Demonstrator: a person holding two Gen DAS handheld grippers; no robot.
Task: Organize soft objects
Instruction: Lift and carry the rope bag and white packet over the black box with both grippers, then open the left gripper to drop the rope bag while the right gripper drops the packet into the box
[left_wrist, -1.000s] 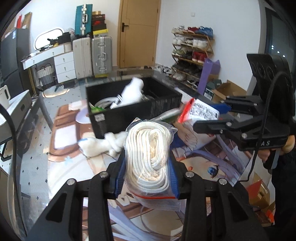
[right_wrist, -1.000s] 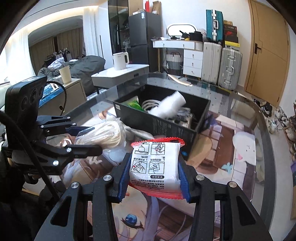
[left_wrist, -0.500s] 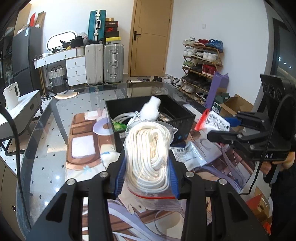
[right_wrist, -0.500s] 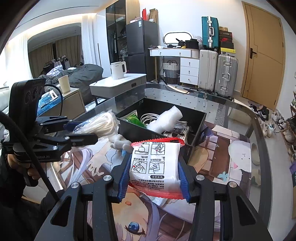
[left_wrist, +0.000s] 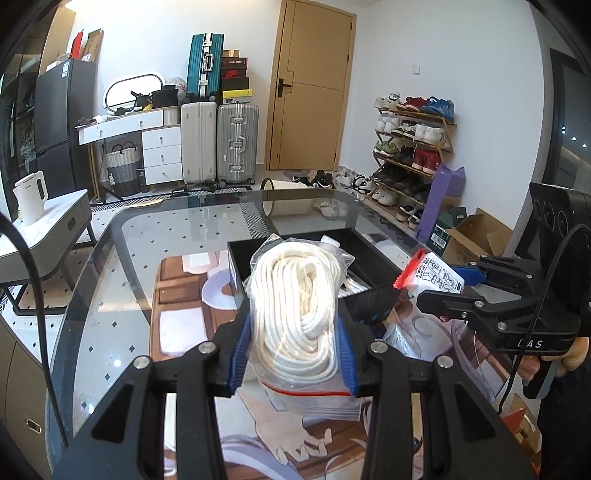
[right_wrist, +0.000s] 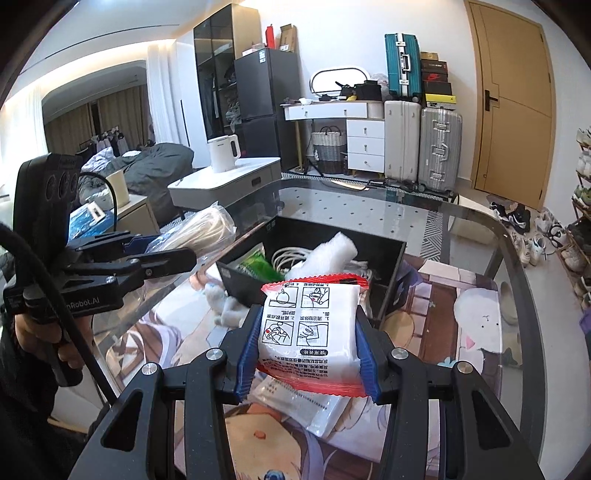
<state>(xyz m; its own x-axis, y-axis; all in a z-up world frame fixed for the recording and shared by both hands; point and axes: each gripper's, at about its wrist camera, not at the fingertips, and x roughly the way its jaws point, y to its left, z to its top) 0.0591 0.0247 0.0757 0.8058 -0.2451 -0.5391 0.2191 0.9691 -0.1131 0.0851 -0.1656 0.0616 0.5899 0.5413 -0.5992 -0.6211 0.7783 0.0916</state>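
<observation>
Left wrist view
Left tool (left_wrist: 293, 354): clamped on the bagged white rope (left_wrist: 299, 314), blue pads pressing both sides, bag lifted above the desk (left_wrist: 122, 280)
Bagged white rope: coiled inside a clear zip bag with a red seal line at the near end, upright between the pads
Black bin (left_wrist: 373, 266): on the desk just beyond the rope, partly hidden by it, white cord visible inside
Right tool (left_wrist: 448, 286): at the right, level with the left tool, gripping the red-edged white pack (left_wrist: 430, 275)
Desk: glass top with a printed cartoon mat under the items

Right wrist view
Right tool (right_wrist: 306, 341): closed on the red-edged white pack (right_wrist: 312, 326), pack raised over the near desk (right_wrist: 476, 236)
Red-edged white pack: printed with instruction pictures, held flat between the blue pads
Black bin (right_wrist: 314, 258): beyond the pack, holding a green packet (right_wrist: 256, 266), white cord and a white foam roll (right_wrist: 328, 253)
Plush toy (right_wrist: 225, 304): on the mat, touching the bin's near left wall
Flat clear packet (right_wrist: 306, 402): lying on the mat under the held pack
Left tool (right_wrist: 173, 254): at the left, gripping the bagged white rope (right_wrist: 207, 232), raised left of the bin
</observation>
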